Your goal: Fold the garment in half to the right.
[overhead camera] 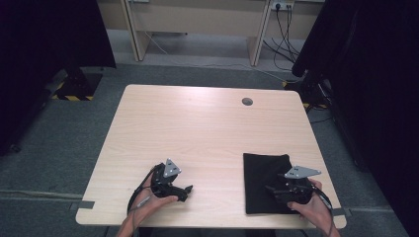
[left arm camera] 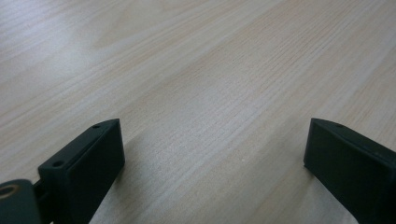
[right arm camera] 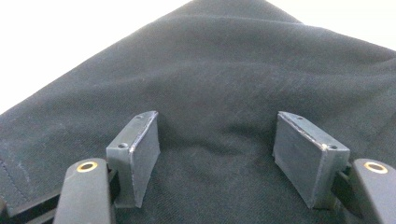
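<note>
A folded black cloth (overhead camera: 264, 170) lies flat near the front right corner of the light wooden table (overhead camera: 197, 128). My right gripper (overhead camera: 272, 189) hovers low over the cloth's front part, held in a hand. In the right gripper view the black cloth (right arm camera: 233, 60) spreads under the right gripper (right arm camera: 217, 135), whose jaws stand apart with nothing pinched between them. My left gripper (overhead camera: 188, 189) sits at the front left of the table, pointing right, well apart from the cloth. Seen from the left gripper view, the left gripper (left arm camera: 214, 140) is wide open just above bare wood (left arm camera: 196, 70).
A round dark cable hole (overhead camera: 247, 101) is set in the table's far right part. Dark curtains (overhead camera: 375, 74) hang at both sides. Behind the table stands a wooden desk (overhead camera: 197, 19) with cables (overhead camera: 284, 34) on the grey floor.
</note>
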### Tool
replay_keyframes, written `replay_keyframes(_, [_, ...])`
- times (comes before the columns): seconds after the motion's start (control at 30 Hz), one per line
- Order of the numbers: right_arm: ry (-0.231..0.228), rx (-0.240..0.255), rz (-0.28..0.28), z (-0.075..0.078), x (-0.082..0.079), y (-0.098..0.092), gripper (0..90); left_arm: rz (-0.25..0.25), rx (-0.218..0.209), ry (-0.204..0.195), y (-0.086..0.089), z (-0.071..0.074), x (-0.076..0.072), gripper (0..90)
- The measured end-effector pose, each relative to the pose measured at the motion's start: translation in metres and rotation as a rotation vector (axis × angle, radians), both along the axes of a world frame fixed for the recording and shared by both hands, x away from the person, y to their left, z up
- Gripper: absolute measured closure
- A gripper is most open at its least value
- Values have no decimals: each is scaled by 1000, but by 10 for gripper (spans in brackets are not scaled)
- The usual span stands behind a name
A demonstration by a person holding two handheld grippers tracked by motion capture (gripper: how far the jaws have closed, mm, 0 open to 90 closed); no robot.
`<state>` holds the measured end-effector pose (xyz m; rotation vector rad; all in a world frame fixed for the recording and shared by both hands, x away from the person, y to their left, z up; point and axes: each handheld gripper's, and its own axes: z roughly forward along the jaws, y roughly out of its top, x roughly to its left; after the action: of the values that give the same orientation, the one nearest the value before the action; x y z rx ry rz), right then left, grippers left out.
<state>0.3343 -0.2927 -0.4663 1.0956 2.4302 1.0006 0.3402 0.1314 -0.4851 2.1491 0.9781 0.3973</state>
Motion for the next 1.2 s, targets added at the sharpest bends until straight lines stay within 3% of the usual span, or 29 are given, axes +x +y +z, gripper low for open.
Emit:
replay_keyframes(0.17, [-2,3,-5,-1,1,3,320,4,0,5,7,0,-2,15])
replay_keyframes(0.37, [6,-2,-4,0,7,11,319,45,-2,7,21,0,-2,10])
replay_keyframes(0.53, [4,1,3,-1,14,22,319,48,6,6,23,-1,-2,0])
replay_keyframes(1.2, [16,-8,35,0,51,86,318,91,6,5,39,-1,-6,0])
